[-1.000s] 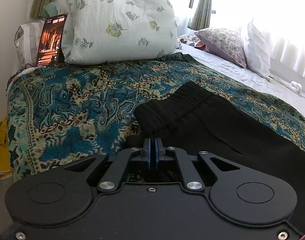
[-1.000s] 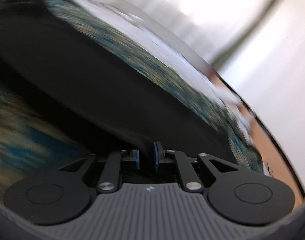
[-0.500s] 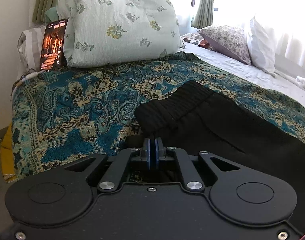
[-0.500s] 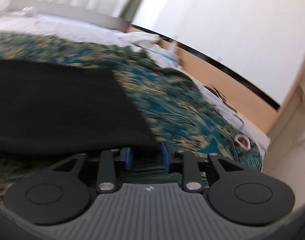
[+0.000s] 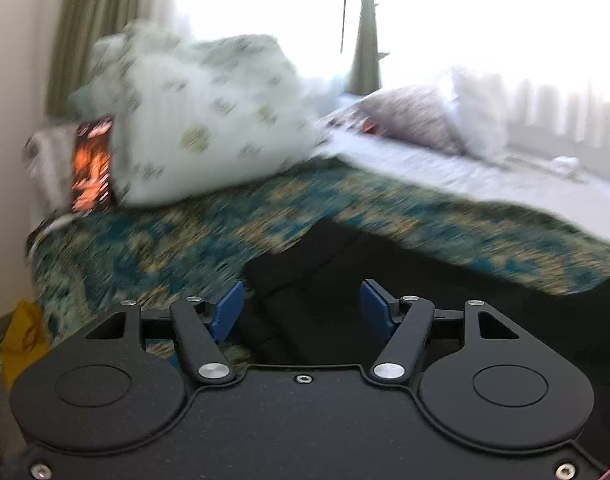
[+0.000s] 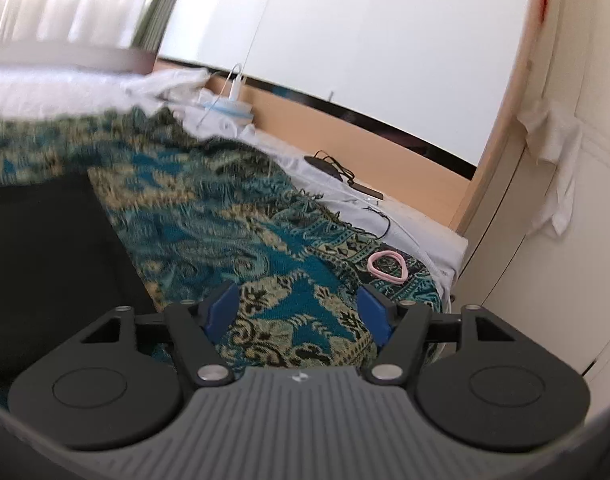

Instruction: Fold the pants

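Note:
Black pants (image 5: 385,280) lie flat on a teal and gold patterned blanket (image 5: 165,248) on the bed. My left gripper (image 5: 301,304) is open and empty, just above the waistband end of the pants. In the right wrist view the pants (image 6: 45,260) show at the left edge. My right gripper (image 6: 295,310) is open and empty, over the blanket (image 6: 265,248) to the right of the pants. Both views are blurred.
A pale floral pillow (image 5: 209,120) and an orange book (image 5: 93,164) stand at the head of the bed. More pillows (image 5: 445,120) lie by the window. A pink band (image 6: 387,266) and cables (image 6: 345,176) lie near the bed's foot. A white cupboard (image 6: 565,200) stands right.
My left gripper opened and let go of the waistband, then lifted slightly. My right gripper opened wider, released the pants' edge and swung right, off the pants.

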